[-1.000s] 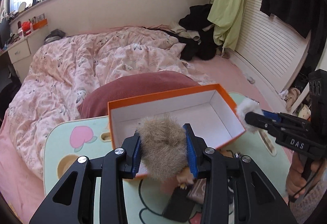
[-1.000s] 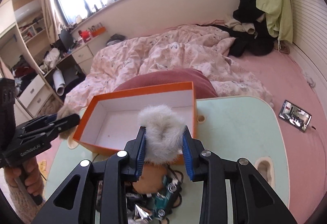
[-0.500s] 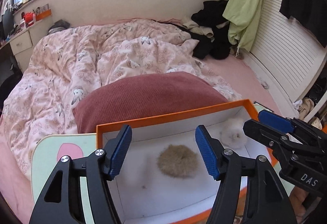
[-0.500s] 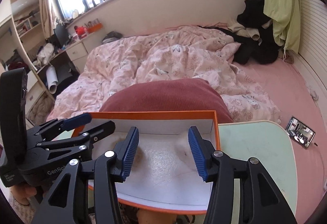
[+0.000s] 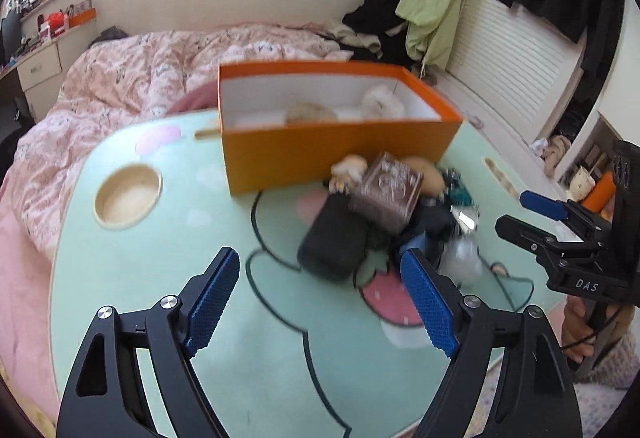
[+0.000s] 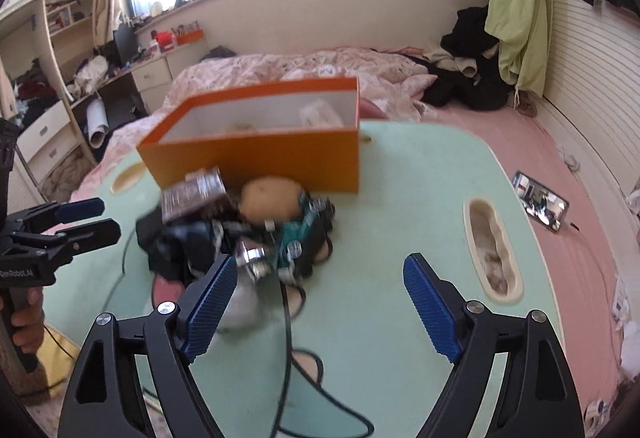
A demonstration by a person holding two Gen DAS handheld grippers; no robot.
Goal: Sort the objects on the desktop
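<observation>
Both grippers, left [image 5: 320, 302] and right [image 6: 316, 304], opening, empty; orange box [image 5: 336, 154] holds seemingly two fur puffs [image 5: 310, 113].

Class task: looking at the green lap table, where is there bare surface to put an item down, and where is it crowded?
Bare: the table between the round cup recess and the pile; also between pile and oval slot. Crowded: directly in front of the orange box.

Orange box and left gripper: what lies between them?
In the left wrist view, a blurred pile lies between orange box and left gripper.
</observation>
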